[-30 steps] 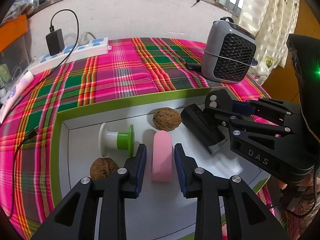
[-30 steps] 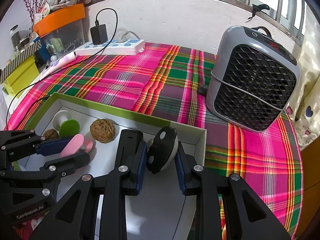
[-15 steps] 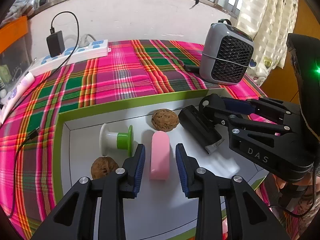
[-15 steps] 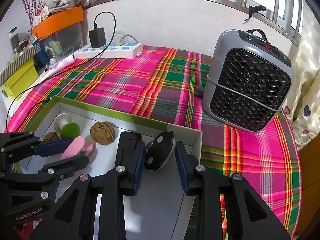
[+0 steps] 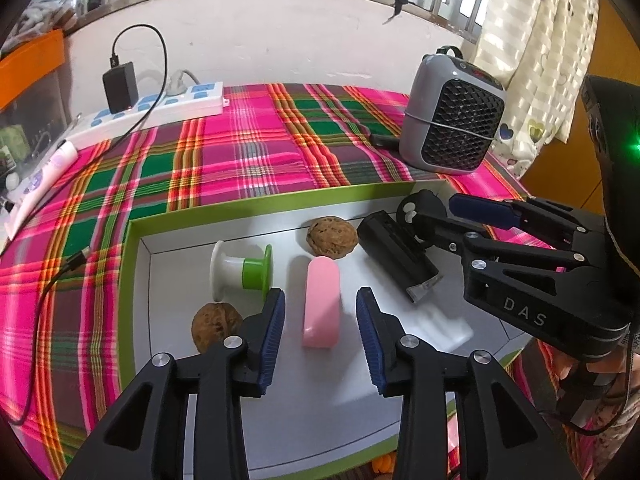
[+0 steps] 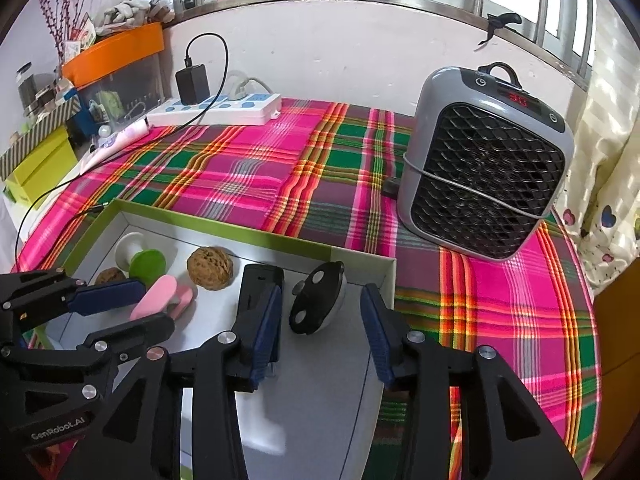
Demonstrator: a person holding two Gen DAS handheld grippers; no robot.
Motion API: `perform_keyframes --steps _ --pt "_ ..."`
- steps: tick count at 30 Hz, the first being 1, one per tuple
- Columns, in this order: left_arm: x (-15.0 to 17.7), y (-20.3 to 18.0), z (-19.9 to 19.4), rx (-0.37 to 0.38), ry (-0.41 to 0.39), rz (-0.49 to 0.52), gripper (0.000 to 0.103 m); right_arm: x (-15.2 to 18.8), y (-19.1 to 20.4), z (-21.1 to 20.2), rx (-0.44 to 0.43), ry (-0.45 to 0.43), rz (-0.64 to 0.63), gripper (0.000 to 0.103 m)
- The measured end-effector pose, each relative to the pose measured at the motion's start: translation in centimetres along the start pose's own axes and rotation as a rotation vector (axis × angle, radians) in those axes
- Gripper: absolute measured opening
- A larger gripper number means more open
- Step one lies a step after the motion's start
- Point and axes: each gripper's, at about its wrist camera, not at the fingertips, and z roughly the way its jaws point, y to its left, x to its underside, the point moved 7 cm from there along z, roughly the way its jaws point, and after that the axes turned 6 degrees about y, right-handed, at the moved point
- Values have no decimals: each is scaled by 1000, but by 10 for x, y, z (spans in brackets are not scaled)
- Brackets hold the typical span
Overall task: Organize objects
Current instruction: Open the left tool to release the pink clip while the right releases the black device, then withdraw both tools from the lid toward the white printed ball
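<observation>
left gripper [image 5: 320, 316]: jaws opening, released, pink bar [image 5: 322, 308] lies between pads untouched | right gripper [image 6: 320, 320]: jaws opening, released, black round piece [image 6: 318, 304] between pads | both in tray [image 5: 132, 280]

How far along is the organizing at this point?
Done: two walnuts, the green-and-white spool and the black rectangular device lie in the white tray.

In hand: both tongs are opening, the left tongs around the pink case, the right tongs around the black round gadget; neither is gripped.

Left: nothing loose visible outside.
</observation>
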Motion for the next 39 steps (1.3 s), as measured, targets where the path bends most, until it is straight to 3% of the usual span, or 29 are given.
perform_keyframes --steps 39 --pt "46 -5 -64 -4 -85 -7 36 51 22 -68 -36 -94 76 43"
